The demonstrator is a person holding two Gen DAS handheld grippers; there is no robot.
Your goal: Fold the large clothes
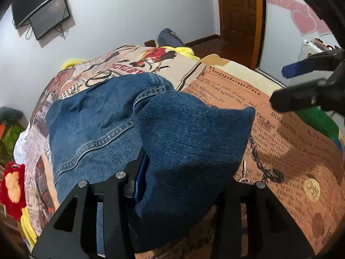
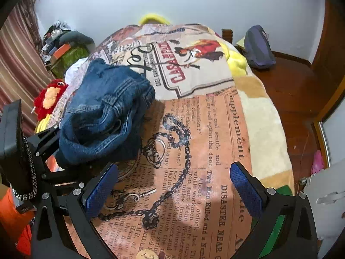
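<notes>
Blue jeans lie in a folded heap on the left part of the printed blanket. A thick denim fold sits between the fingers of my left gripper. It lies against the left blue pad and hides the right finger, so the grip is unclear. In the right wrist view the jeans bulge over the left gripper. My right gripper hovers open over the bare blanket, to the right of the jeans, with nothing between its pads. In the left wrist view the right gripper shows at the right edge.
A red plush toy lies at the bed's left edge, with clutter and a striped curtain behind it. On the wooden floor to the right stands a backpack. The wall holds a screen, beside a door.
</notes>
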